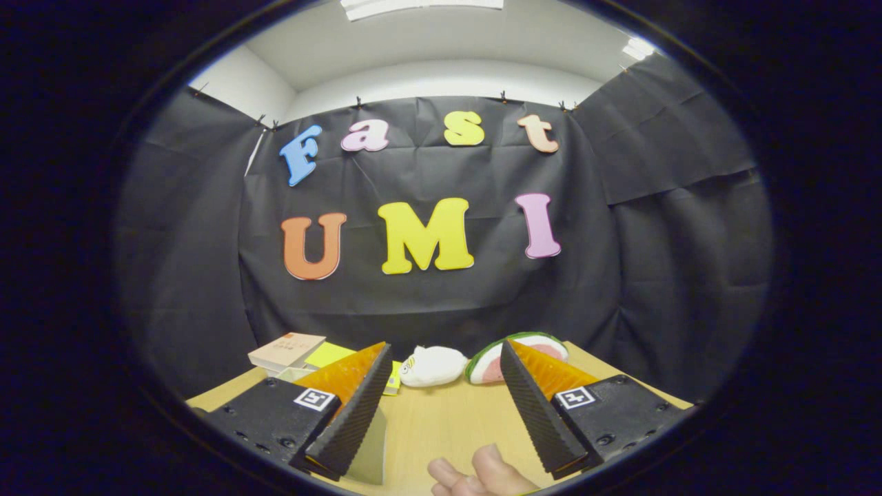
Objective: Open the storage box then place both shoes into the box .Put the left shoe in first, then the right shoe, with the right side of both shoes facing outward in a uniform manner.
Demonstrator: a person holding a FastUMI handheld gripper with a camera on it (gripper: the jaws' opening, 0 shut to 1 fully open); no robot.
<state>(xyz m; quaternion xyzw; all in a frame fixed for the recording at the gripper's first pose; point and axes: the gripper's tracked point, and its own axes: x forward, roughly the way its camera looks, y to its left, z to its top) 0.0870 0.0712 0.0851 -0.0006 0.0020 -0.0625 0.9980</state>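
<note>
My gripper (444,355) stands open above a wooden table (441,420), its two black ribbed fingers (355,406) with orange sides spread wide and nothing between them. Beyond the fingertips, near the table's far edge, lie two soft slipper-like shoes. One is white (433,365) and sits straight ahead between the fingers. The other is green-rimmed with a pink and white face (490,359), partly hidden behind the right finger. I cannot make out a storage box with any certainty.
A tan box or book (287,349) and yellow and pale flat items (329,355) lie at the table's far left, behind the left finger. A person's fingers (475,475) rest on the table close below the gripper, between its fingers.
</note>
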